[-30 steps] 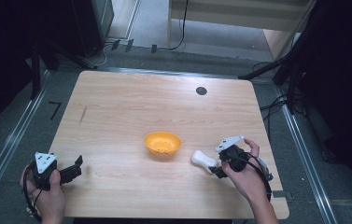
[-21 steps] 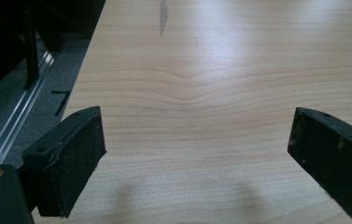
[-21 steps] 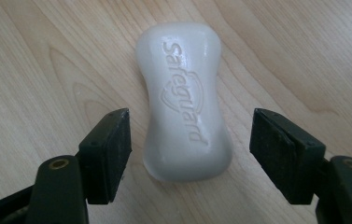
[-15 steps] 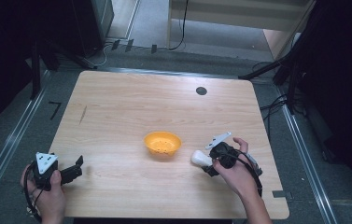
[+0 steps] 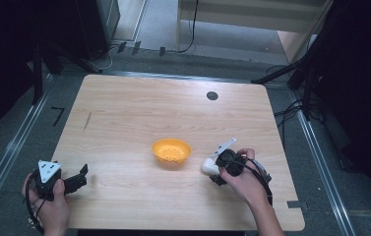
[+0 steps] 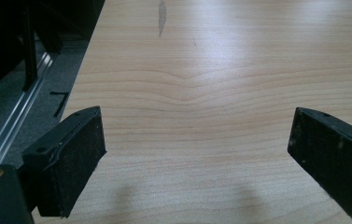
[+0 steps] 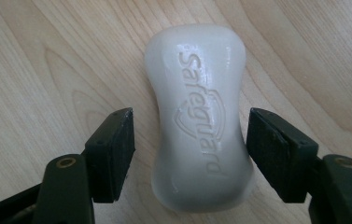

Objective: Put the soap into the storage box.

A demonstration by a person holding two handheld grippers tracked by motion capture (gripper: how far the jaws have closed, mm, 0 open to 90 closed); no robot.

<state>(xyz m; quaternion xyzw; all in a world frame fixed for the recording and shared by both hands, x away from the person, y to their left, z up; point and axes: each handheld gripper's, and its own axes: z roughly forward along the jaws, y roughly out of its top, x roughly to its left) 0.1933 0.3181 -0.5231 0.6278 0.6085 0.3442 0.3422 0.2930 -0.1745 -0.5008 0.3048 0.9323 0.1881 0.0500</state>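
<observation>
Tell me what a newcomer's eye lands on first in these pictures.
The orange bowl stands out mid-table, bright against the pale wooden table. Just right of it lies a white soap bar stamped "Safeguard", flat on the wood between the right gripper's jaws, which have just been closing but leave a gap on at least one side. The left gripper rests open near the table's front left corner.

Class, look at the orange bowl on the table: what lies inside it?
In the high view the orange bowl holds no object; its inner surface looks speckled, too small to tell whether those are holes or a pattern. The table beneath it is covered. The white soap bar lies outside, beside it.
</observation>
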